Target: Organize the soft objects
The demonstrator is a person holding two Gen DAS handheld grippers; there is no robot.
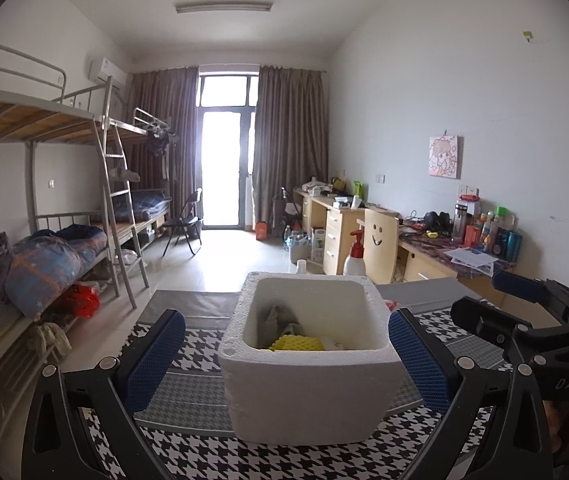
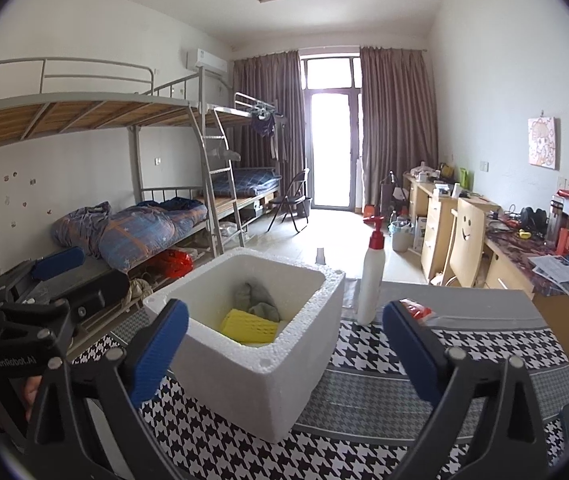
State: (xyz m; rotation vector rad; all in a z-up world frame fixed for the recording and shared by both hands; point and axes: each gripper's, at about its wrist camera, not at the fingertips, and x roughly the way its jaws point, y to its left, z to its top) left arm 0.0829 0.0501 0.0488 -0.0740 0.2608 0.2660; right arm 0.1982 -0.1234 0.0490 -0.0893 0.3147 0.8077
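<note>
Here the white foam box [image 1: 308,360] sits on the houndstooth-covered counter [image 1: 188,348], centre of both views, with a yellow sponge [image 2: 249,326] and a grey cloth [image 2: 256,298] already inside. Both the left gripper [image 1: 286,360] and the right gripper [image 2: 286,350] stand wide apart and empty, the left squarely behind the box, the right angled toward its corner; a pump bottle [image 2: 371,280] stands just right of the box

White foam box [image 1: 308,396]: rough, grainy, matt. Inside it, bumpy yellow sponge [image 2: 250,326] & soft grey cloth [image 2: 258,300]. Under box, woven black-and-white checked cloth [image 2: 364,452].
</note>
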